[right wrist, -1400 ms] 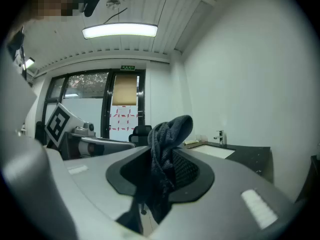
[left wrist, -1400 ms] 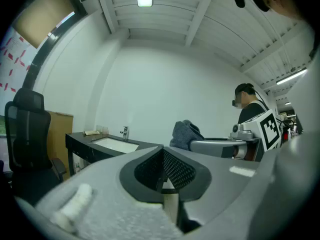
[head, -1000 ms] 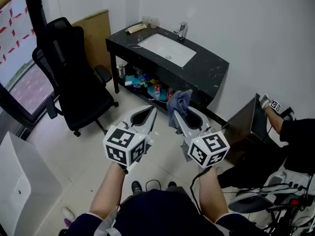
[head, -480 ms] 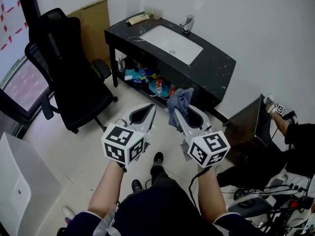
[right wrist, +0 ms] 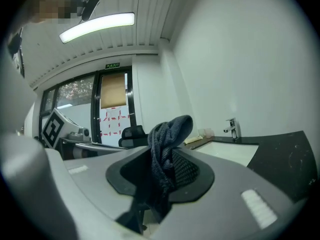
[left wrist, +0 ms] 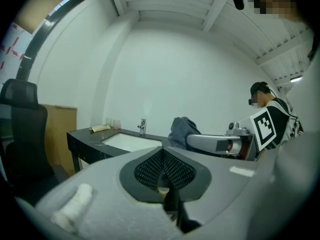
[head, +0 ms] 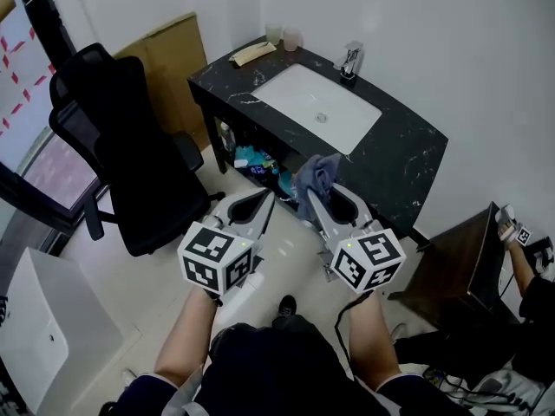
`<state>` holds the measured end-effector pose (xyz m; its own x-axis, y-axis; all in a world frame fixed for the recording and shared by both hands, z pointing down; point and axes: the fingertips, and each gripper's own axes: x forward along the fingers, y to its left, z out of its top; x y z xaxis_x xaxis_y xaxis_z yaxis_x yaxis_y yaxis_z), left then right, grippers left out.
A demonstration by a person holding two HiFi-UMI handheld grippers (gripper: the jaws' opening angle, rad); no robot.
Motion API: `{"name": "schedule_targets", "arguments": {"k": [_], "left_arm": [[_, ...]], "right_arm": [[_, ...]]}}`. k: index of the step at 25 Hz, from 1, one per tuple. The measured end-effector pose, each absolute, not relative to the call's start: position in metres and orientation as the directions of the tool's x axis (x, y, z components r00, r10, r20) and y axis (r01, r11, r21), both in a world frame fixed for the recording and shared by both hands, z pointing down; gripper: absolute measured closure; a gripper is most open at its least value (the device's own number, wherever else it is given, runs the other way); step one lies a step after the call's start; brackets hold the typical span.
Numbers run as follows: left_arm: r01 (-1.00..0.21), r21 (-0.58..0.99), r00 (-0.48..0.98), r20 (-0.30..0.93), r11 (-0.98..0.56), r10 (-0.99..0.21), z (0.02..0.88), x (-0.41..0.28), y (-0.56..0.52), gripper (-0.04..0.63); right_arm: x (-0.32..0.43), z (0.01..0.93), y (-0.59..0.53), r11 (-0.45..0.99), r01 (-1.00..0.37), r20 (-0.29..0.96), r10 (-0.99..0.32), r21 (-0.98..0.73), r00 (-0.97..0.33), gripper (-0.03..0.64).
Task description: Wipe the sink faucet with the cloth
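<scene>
Chrome sink faucet (head: pixel 349 59) stands upright at the back edge of the black marble-patterned table (head: pixel 408 141), just behind the white rectangular basin (head: pixel 316 102) set into the top, with the wall close behind it. That spot puts it at the far side from you, so you will have to reach across the basin to get at it.

You hold the dark blue-grey crumpled cloth (head: pixel 318 176) in your right gripper (head: pixel 314 199), whose jaws are clamped on the fabric. A loose bunch stands up above the tips, and the rest hangs down between the jaws. Held that way, soft cloth rather than hard plastic should be the first thing to meet the chrome, which reads as a sensible grip for wiping.

Your left gripper (head: pixel 264 198) has its jaws closed on nothing and rides beside the right one, near it but not touching. It seems only to be carried along, ready to steady something if needed.

Both grippers hang over the floor, short of the table's front edge and well apart from the faucet, so wiping has not begun. Two small cups (head: pixel 282 35) sit at the back left corner (clear of your likely path).
</scene>
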<state>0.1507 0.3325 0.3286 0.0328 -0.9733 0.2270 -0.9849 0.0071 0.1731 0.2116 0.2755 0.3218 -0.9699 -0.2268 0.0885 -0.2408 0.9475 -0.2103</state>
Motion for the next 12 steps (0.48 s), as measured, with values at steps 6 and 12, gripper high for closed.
{"name": "schedule_targets", "arguments": {"k": [6, 12], "left_arm": [[-0.981, 0.182, -0.011, 0.279, 0.064, -0.96, 0.348, 0.1, 0.297, 0.592], [-0.975, 0.219, 0.02, 0.245, 0.035, -0.969, 0.366, 0.027, 0.254, 0.594]], "right_arm": [[0.172, 0.332, 0.217, 0.937, -0.25, 0.097, -0.233, -0.244, -0.968, 0.499], [0.097, 0.345, 0.182, 0.944, -0.266, 0.142, -0.241, -0.194, -0.96, 0.499]]}}
